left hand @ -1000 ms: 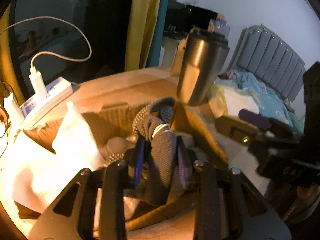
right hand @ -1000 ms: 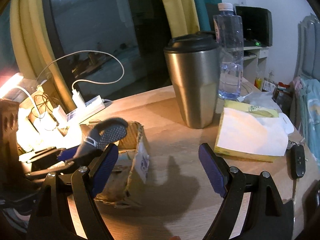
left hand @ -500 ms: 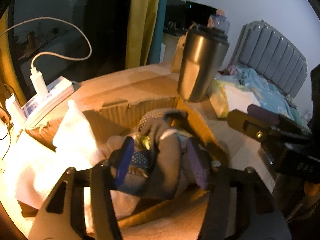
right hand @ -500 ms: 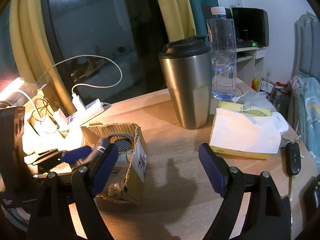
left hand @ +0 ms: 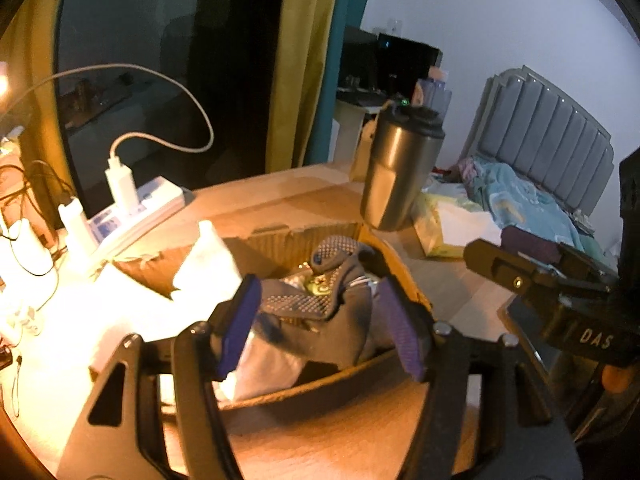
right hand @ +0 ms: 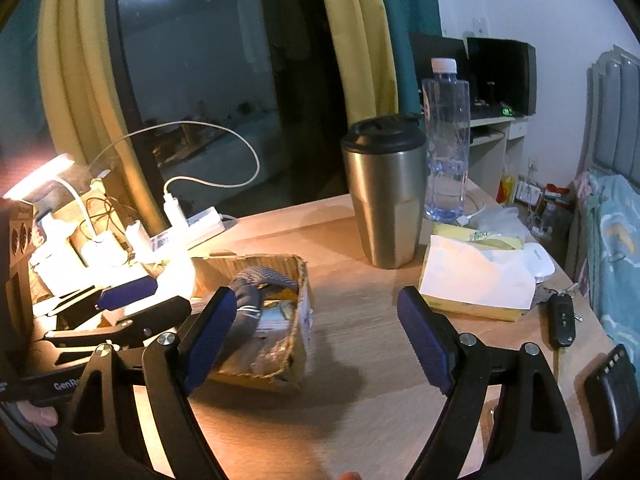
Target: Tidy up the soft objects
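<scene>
A grey sock (left hand: pixel 340 320) with dotted grip soles lies crumpled inside an open cardboard box (left hand: pixel 304 236) on the wooden table. A white cloth (left hand: pixel 208 260) fills the box's left side. My left gripper (left hand: pixel 317 282) hovers just above the box with its jaws opening. The sock shows between the purple pads, but they do not touch it. In the right wrist view the sock (right hand: pixel 250 292) droops inside the box (right hand: pixel 302 308). My right gripper (right hand: pixel 316 294) stands wide open over bare table to the right of the box, holding nothing.
A steel tumbler (right hand: pixel 384 192) and a water bottle (right hand: pixel 446 140) stand behind the box. A tissue pack (right hand: pixel 476 276) and a car key (right hand: pixel 562 320) lie to the right. A power strip (right hand: pixel 188 228) with chargers and cables sits at the back left under a bright lamp.
The left jaws have spread and let go of the grey sock, which has dropped into the box. Both grippers have drawn back and risen a little.
</scene>
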Demonstrator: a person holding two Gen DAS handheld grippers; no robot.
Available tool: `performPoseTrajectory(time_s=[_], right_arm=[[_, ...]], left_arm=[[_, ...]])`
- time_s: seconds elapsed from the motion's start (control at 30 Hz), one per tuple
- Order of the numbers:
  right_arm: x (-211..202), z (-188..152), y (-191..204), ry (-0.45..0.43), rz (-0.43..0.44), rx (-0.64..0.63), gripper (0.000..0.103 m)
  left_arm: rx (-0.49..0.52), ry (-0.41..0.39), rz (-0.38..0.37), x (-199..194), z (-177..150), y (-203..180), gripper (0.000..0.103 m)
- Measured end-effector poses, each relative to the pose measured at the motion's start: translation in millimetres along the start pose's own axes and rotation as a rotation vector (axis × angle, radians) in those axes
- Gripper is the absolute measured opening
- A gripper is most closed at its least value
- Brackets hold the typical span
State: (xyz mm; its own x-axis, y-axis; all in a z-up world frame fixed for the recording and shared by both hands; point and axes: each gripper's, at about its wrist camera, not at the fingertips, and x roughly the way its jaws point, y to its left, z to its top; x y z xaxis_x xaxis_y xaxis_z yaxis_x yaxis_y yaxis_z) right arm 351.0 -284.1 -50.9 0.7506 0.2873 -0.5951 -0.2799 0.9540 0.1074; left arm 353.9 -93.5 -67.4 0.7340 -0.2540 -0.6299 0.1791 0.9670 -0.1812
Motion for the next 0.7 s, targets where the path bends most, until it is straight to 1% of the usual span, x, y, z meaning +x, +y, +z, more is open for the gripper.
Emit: performPoseTrajectory(time_s=[0.53, 0.7], right_arm=[[-41, -8, 48, -0.033, 0.006, -0.068, 0.085], [-52, -9, 64, -0.044, 0.007, -0.089, 0.085]], left_arm=[[-0.016, -0.112, 0.022, -76, -15, 19, 0.064], [0.003, -0.169, 0.065, -102, -20, 22, 0.064]])
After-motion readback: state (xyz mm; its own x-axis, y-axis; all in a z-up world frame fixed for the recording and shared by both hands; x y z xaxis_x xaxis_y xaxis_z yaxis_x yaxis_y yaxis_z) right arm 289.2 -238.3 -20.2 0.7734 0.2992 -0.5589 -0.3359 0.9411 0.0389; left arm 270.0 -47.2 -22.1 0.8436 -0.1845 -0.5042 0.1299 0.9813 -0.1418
